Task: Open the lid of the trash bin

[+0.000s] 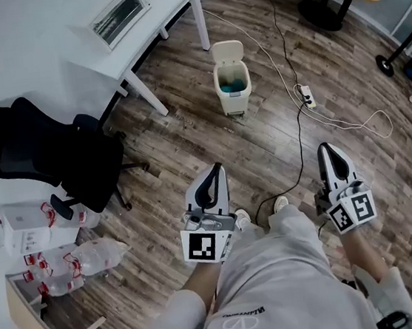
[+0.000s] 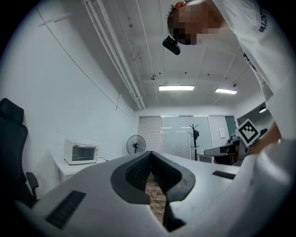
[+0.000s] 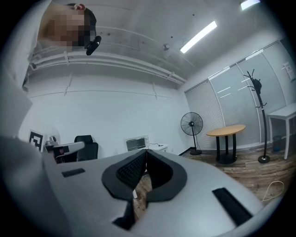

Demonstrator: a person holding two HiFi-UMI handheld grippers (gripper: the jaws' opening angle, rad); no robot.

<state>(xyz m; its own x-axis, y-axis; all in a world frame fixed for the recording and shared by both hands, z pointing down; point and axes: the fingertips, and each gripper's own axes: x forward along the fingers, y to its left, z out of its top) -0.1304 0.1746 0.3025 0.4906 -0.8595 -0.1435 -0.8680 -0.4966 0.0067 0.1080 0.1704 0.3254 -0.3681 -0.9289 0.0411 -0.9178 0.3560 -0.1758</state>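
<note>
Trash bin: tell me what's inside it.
The lid of the bin stands up, so the inside shows: something teal lies there, too small to identify. The bin's near wall hides whatever is lower down.

The floor (image 1: 182,155) is brown wood with a streaky grain. The trash bin (image 1: 233,98) is smooth cream plastic. The table (image 1: 171,4) has a smooth white top. The chair (image 1: 56,156) looks like black cloth. The bottles (image 1: 90,256) are clear plastic. The left tongs (image 1: 218,170) and right tongs (image 1: 325,149) are matt white plastic with black bumpy pads (image 2: 136,173) inside.
</note>
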